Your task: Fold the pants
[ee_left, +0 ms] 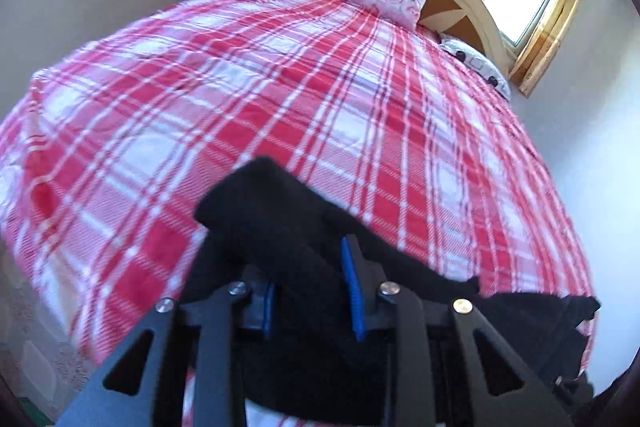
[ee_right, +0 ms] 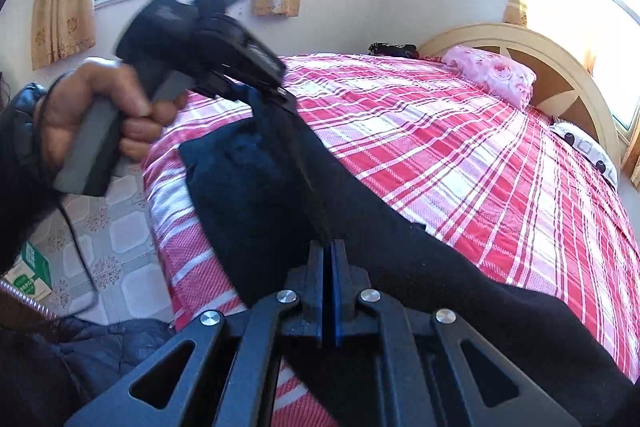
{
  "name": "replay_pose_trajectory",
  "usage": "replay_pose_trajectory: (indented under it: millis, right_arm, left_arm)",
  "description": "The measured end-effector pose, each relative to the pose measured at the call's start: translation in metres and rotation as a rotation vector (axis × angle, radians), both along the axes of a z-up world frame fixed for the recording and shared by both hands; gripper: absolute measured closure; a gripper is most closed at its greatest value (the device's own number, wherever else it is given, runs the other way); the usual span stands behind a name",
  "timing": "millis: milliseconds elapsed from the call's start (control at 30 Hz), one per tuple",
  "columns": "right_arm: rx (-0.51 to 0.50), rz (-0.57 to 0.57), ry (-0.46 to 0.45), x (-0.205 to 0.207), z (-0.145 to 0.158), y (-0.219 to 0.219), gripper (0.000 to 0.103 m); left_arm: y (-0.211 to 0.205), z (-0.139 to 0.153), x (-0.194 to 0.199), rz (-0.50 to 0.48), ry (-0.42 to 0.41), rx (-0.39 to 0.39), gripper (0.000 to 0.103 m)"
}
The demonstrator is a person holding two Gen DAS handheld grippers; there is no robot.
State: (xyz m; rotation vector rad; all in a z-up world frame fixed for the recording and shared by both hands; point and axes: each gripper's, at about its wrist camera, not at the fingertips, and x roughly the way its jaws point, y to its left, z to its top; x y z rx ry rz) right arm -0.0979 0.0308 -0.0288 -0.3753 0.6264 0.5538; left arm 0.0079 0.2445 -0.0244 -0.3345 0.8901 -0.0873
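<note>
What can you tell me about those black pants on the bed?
The black pants look like soft, thick, fleecy fabric with no visible pattern. They lie stretched across the near edge of the red-and-white plaid bedspread, partly doubled over in a thick layer. The right gripper is shut on a raised fold of them. The left gripper has cloth bunched between its blue-padded fingers, apparently pinching it, and lifts that end slightly off the bed.

Black pants (ee_right: 400,227) lie stretched along the bed's near edge, partly lifted.
</note>
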Motion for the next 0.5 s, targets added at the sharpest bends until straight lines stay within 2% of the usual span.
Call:
replay_pose_trajectory:
  millis: [200, 267, 367, 433, 467, 500]
  right_arm:
    - [0.009, 0.016, 0.082, -0.010, -0.022, -0.002, 0.099]
    - [0.006, 0.028, 0.111, -0.016, -0.031, 0.000, 0.099]
    - [-0.002, 0.003, 0.166, -0.017, -0.052, 0.003, 0.097]
    - [0.044, -0.017, 0.173, -0.015, -0.056, -0.001, 0.094]
    - [0.067, -0.028, 0.193, -0.012, -0.055, -0.003, 0.092]
    - [0.106, -0.036, 0.237, -0.007, -0.053, -0.007, 0.091]
  left_arm:
    - [0.010, -0.033, -0.038, 0.018, 0.070, 0.075, 0.068]
    - [0.012, -0.048, -0.041, 0.035, 0.103, 0.119, 0.060]
    - [0.009, -0.047, -0.046, 0.023, 0.050, 0.163, 0.054]
    - [0.009, -0.042, -0.045, 0.025, 0.062, 0.211, 0.045]
    - [0.013, -0.036, -0.046, 0.048, 0.058, 0.237, 0.036]
    - [0.018, -0.032, -0.048, 0.070, 0.043, 0.254, 0.033]
